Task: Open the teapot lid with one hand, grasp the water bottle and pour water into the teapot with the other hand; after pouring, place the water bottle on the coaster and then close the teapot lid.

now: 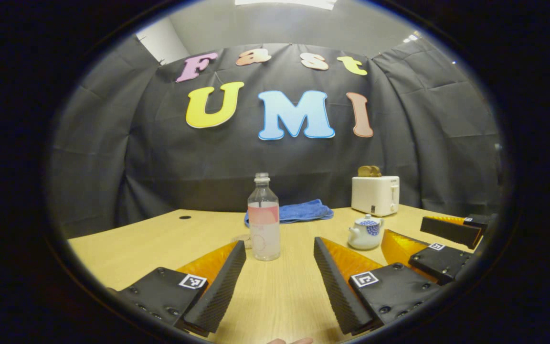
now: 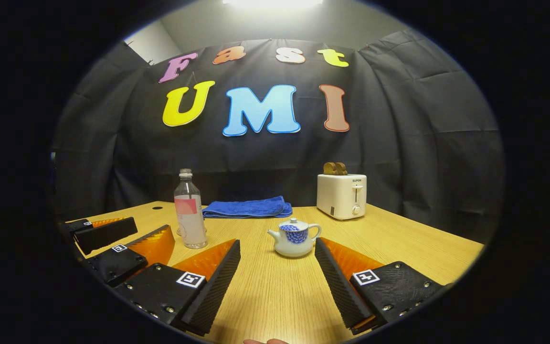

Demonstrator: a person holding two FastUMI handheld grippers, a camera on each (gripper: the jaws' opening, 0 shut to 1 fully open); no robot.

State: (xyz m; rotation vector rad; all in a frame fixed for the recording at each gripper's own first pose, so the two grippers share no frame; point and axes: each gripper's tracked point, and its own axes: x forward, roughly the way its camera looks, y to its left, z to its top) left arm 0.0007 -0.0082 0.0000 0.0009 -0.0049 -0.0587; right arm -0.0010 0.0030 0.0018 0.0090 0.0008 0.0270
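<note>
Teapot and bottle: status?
Left gripper open, facing water bottle. Right gripper open, facing teapot, lid on. Nothing between them.

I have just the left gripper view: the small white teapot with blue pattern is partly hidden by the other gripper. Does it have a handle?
Observer: Yes; in the right gripper view the white teapot shows a loop handle opposite its spout.
Operator: Is the right gripper touching it?
Observer: No; the right gripper is open, the teapot ahead of its fingers.
Operator: Is the towel behind the bottle folded?
Observer: Yes; the blue towel shows whole, folded flat, beside the clear plastic bottle.
</note>
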